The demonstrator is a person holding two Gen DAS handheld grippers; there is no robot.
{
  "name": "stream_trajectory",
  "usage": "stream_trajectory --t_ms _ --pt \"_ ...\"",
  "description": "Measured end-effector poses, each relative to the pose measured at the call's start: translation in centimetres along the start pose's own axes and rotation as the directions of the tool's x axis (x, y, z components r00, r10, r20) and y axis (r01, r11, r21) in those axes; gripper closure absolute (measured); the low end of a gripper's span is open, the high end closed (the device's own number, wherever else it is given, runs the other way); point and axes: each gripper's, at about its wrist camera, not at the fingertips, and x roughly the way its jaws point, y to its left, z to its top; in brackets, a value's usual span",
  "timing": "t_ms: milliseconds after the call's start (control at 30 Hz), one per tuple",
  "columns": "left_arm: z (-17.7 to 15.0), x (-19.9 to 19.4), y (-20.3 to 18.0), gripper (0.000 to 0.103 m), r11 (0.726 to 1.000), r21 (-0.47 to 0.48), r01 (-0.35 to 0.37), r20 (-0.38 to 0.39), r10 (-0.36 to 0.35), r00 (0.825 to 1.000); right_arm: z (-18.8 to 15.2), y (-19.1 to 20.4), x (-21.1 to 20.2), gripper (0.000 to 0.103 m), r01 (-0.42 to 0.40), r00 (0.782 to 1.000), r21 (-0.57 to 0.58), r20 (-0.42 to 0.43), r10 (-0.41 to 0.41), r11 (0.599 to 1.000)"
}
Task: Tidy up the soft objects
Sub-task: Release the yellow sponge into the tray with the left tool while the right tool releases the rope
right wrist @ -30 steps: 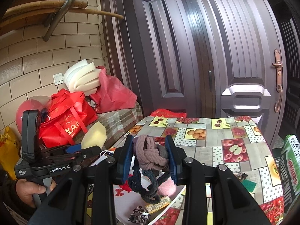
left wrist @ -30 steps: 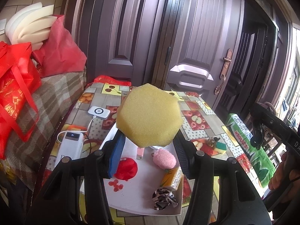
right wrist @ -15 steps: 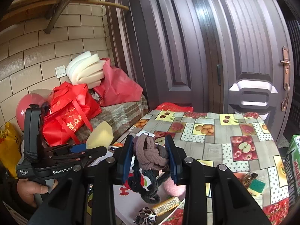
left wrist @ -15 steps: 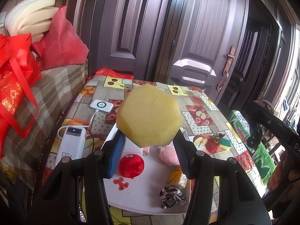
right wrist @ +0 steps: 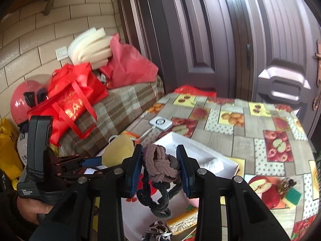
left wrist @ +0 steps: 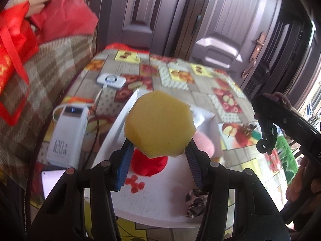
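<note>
- Power bank point(left wrist: 67, 134), white, lying on the tablecloth: large grey figures "120W" printed on its casing. A small lit display sits at its far end; its digits are too blurred to read.
- Left gripper point(right wrist: 90, 162), black body, seen from the right wrist view: a small white label reading "Data Acquisition System".
- Red bag point(right wrist: 68, 100) on the plaid cover: gold characters printed on its side, not legible.
- White sack point(right wrist: 23, 148) behind the gripper body: dark print, partly hidden, unreadable.
</note>
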Motion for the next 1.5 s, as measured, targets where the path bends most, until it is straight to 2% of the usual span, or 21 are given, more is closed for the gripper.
stream_trajectory --t_ms 200,567,667,733,800,833,900,1000,1067,1367,1500 --pt "-1.1 2.8 0.6 0.051 1.0 -0.015 -0.011 -0.075 0.01 0.997 -1.2 -0.8 2.9 0.069 -0.002 0.997 0.034 -0.079 0.005 0.999" --pt "-1.2 5.1 1.2 0.05 0.999 -0.04 -0.029 -0.13 0.024 0.991 -1.5 -1.1 4.7 0.068 -0.009 0.993 0.041 -0.114 0.013 0.999" --pt "-1.3 5.5 1.4 0.047 0.998 -0.042 -0.039 -0.137 0.032 0.99 -1.6 -1.1 5.4 0.063 -0.019 0.991 0.045 -0.132 0.025 0.999" --pt "-1.3 5.6 1.5 0.041 0.998 -0.04 -0.045 -0.137 0.039 0.99 -1.7 -0.9 5.7 0.051 -0.02 0.989 0.045 -0.144 0.027 0.999" --pt "-1.3 5.5 1.4 0.018 0.998 -0.032 -0.057 -0.129 0.053 0.99 -1.8 -0.9 5.8 0.04 -0.022 0.989 0.05 -0.147 0.029 0.999" --pt "-1.3 5.4 1.4 0.015 0.998 -0.028 -0.059 -0.124 0.055 0.991 -1.9 -0.8 5.9 0.031 -0.022 0.989 0.052 -0.147 0.03 0.998" --pt "-1.3 5.3 1.3 0.012 0.997 -0.021 -0.073 -0.121 0.07 0.99 -1.9 -0.7 5.9 0.018 -0.017 0.988 0.047 -0.152 0.024 0.999" --pt "-1.3 5.2 1.4 0.012 0.997 -0.026 -0.077 -0.115 0.073 0.991 -2.0 -0.4 5.7 0.014 -0.004 0.989 0.032 -0.145 0.008 0.999" --pt "-1.3 4.9 1.4 0.012 0.996 -0.027 -0.088 -0.106 0.085 0.991 -2.0 -0.4 5.5 0.0 0.005 0.99 0.031 -0.142 -0.001 1.0" --pt "-1.2 3.4 1.0 0.012 0.995 -0.026 -0.096 -0.065 0.094 0.994 -2.0 -0.3 4.5 0.0 0.025 0.992 0.038 -0.121 -0.02 0.999" --pt "-0.9 1.7 0.9 0.011 0.996 -0.043 -0.079 -0.001 0.079 0.997 -1.8 -0.1 3.4 0.0 0.037 0.995 0.037 -0.09 -0.034 0.999"
